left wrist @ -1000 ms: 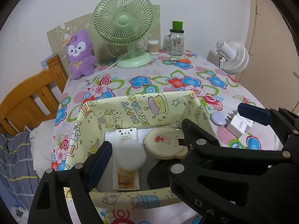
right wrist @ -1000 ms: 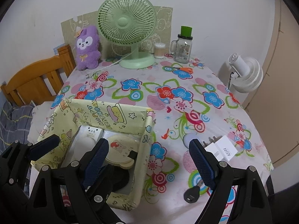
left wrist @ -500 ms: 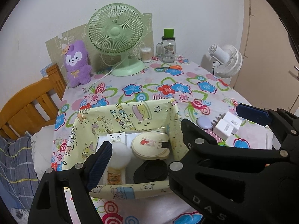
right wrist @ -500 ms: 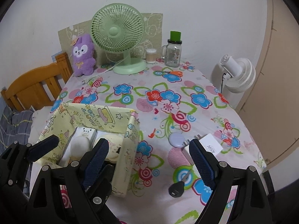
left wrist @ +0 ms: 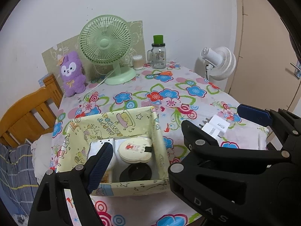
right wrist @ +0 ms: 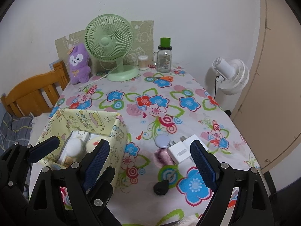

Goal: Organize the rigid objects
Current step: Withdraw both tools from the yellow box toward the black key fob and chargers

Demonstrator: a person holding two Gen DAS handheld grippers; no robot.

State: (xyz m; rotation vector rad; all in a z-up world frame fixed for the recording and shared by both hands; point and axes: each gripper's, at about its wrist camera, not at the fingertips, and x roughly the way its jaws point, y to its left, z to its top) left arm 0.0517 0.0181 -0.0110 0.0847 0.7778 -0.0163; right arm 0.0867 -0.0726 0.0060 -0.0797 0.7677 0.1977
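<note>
While both grippers are hovering low over the flower-print table (right wrist: 169,98), neither one is holding anything. The left gripper (left wrist: 169,137) has its fingers spread wide, and so does the right gripper (right wrist: 150,162), with only bare tablecloth showing between its blue pads.

The pale yellow cartoon-print fabric box (left wrist: 120,120) is sitting at the near left of the table, and it's already carrying a round cream compact with a little bunny picture (left wrist: 134,149), a black round thing (left wrist: 135,172) just in front of it, and a white rectangular packet (right wrist: 79,137) with a white puffy ball (right wrist: 74,146) lying on top.

Still lying out on the table to the right of the box: a white square charger plug (right wrist: 180,148) with its prongs pointing away, a small lilac round disc (right wrist: 162,140) touching or just beside it, and a black key-like piece (right wrist: 161,187) nearer the table edge.

At the back, a green desk fan (right wrist: 110,43), a purple plush bunny (right wrist: 79,64) and a glass jar with a green lid (right wrist: 164,56) are lining the wall.
</note>
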